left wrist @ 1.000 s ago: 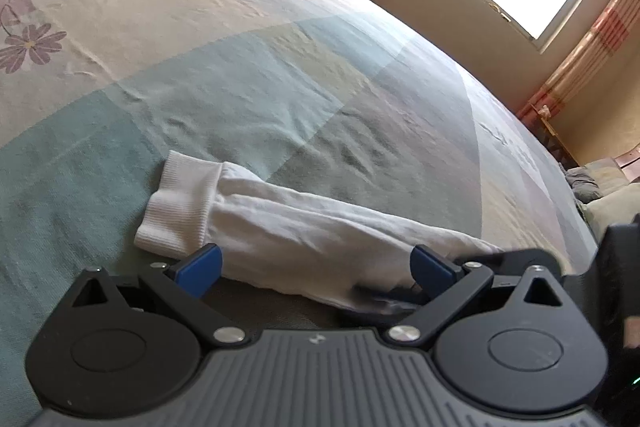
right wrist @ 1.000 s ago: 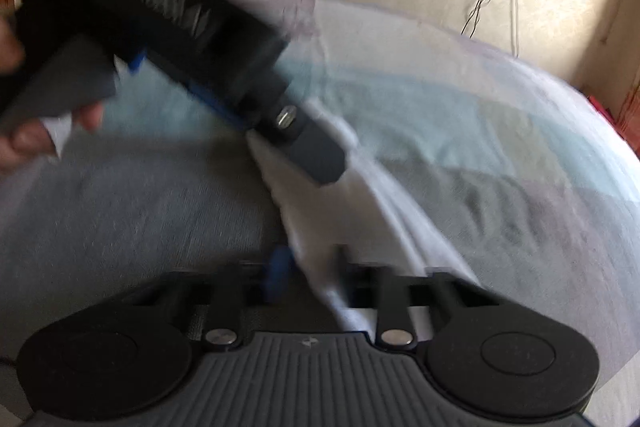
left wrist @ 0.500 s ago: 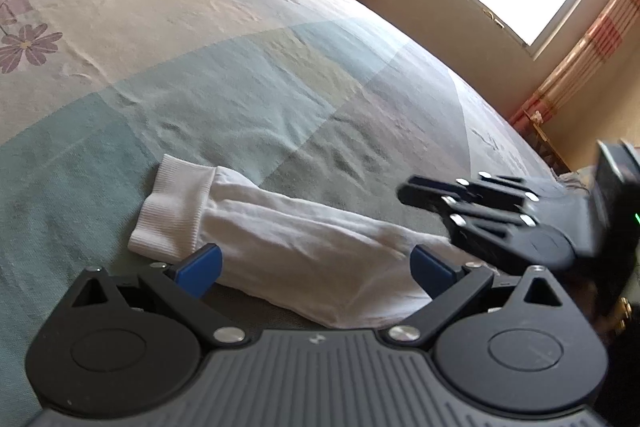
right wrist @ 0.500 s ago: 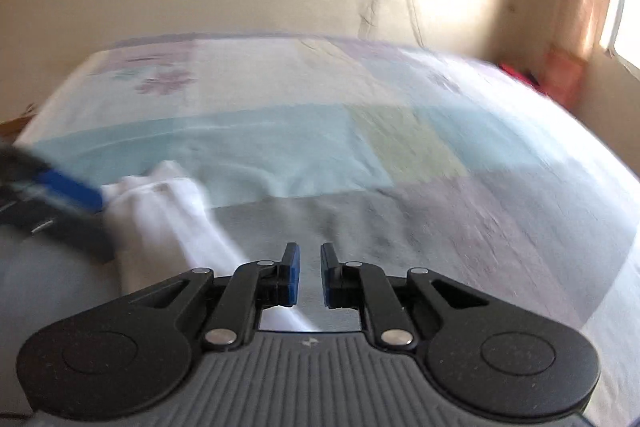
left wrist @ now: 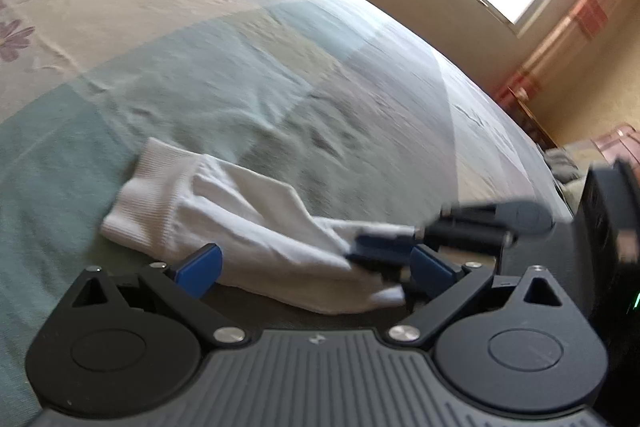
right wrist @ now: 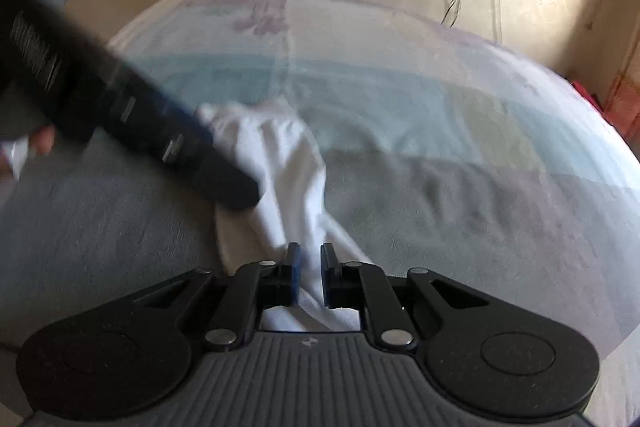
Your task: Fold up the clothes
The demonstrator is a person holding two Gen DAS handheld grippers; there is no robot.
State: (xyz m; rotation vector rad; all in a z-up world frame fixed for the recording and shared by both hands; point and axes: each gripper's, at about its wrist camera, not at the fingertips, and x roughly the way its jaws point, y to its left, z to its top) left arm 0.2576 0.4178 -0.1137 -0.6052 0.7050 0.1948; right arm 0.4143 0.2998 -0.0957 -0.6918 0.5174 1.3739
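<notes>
So far: sock laid out, no fold visible yet.
Sock: white sock (left wrist: 240, 227) lies stretched flat on the bed (left wrist: 280, 67), near the bed's near edge; ribbed cuff points toward the patchwork middle of the cover.
Left tongs: left tongs (left wrist: 316, 263) stand wide apart, straddling the sock's middle, gripping nothing.
Right tongs: right tongs (right wrist: 308, 275) at the toe end; jaws have just been opening to a narrow gap, white cloth between the pads, which do not seem to press it.
Done: garment straightened lengthwise, judging by how it lies.
Left to do: take one end, bring it over the other, set it down folded; likely all of the folding itself.
Doubt: motion blur hides the toe contact.
</notes>
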